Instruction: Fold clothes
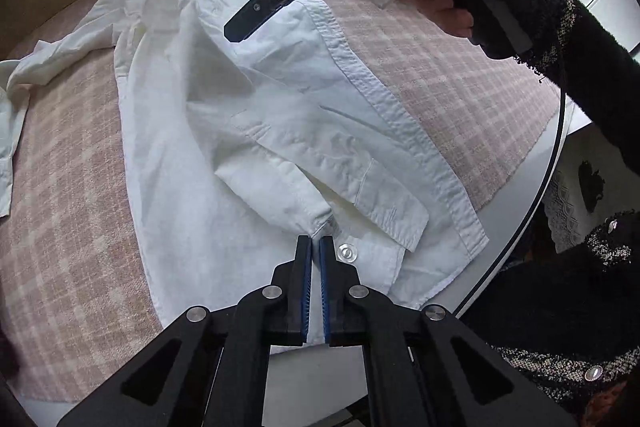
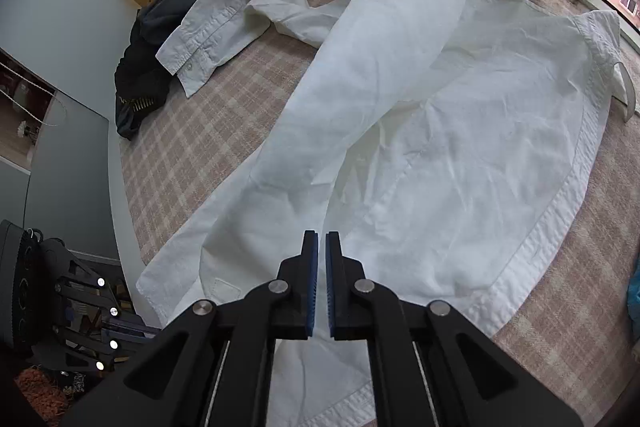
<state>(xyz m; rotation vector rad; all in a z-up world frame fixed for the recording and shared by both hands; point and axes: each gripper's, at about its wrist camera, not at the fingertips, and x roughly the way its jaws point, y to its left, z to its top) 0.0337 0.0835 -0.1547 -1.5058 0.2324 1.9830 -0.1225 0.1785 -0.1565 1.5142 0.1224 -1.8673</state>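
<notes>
White shirt [image 1: 280, 131] lies under both steeply down-tilted claws: left claw [image 1: 316, 243] shut empty, right claw [image 2: 321, 239] nearly shut.

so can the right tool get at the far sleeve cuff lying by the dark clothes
Probably yes. The buttoned white sleeve cuff lies uncovered on the pink checked tablecloth, its end resting on the dark clothes pile, with nothing standing between. The right tool sits over the white shirt's near hem, so it's a long reach across.

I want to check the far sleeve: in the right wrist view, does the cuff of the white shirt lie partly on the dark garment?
Yes, the cuff of the white shirt overlaps the edge of the dark garment at the table's far left.
</notes>
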